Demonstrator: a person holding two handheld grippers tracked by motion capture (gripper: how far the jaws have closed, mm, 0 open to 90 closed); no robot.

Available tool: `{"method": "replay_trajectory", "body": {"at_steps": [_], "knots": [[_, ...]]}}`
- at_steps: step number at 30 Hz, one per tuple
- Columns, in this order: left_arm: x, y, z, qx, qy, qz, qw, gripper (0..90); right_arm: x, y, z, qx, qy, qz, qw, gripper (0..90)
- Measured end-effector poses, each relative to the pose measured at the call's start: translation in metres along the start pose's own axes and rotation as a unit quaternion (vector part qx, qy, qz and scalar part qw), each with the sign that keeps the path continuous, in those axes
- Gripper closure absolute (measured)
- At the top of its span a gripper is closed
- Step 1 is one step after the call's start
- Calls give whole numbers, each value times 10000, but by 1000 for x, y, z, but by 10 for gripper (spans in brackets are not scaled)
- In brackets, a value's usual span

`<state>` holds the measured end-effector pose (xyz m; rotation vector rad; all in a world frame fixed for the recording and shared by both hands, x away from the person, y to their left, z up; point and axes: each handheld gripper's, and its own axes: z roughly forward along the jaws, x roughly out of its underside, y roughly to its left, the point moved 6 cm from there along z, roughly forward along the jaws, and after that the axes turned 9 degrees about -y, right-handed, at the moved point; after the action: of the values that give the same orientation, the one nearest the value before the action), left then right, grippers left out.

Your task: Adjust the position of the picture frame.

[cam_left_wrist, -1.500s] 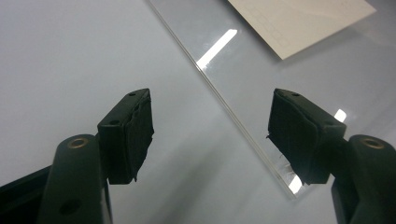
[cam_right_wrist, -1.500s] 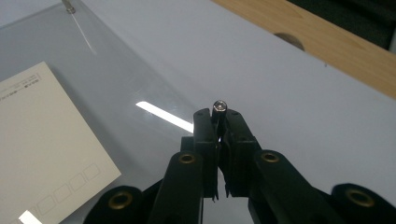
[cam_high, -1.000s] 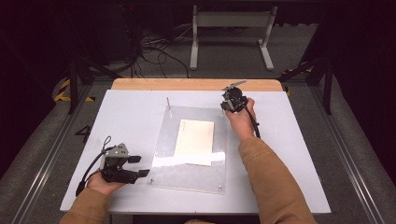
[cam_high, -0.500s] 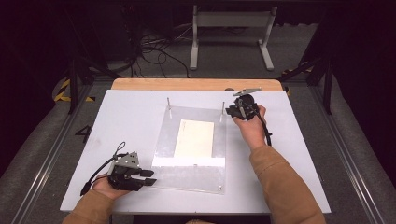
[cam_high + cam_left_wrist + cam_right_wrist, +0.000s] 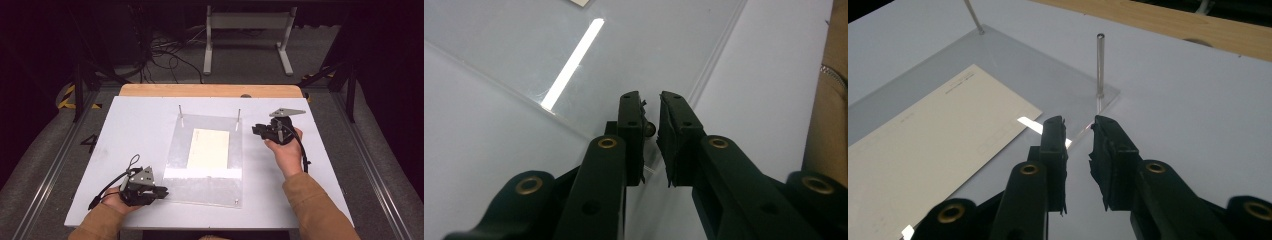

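Here, paper (image 5: 208,148) under clear plate (image 5: 210,187).

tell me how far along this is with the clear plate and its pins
Done: the clear plate lies flat, the cream sheet within its outline, and two pins stand at its far corners. In hand: the left gripper, jaws just closing, has a small knob at the near left corner between them, seemingly not yet pinched. The right gripper, just opened slightly, is empty. Left: probably the near corners.
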<state>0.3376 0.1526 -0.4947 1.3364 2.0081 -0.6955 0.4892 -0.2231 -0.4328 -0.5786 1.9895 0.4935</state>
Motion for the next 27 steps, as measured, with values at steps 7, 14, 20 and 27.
{"method": "replay_trajectory", "body": {"at_steps": [7,14,20,27], "knots": [[-5,-16,6,230,76,221,9995,811,36,24,-34,-295,66,-376,9988,732],[-8,-23,10,291,125,346,9989,820,63,54,-57,-896,237,-934,9913,694],[-7,-22,10,353,106,288,9989,817,96,110,-67,-1990,741,-1629,9635,714],[-7,-22,10,402,84,229,9989,813,108,126,-70,-2299,900,-1718,9537,722]]}}
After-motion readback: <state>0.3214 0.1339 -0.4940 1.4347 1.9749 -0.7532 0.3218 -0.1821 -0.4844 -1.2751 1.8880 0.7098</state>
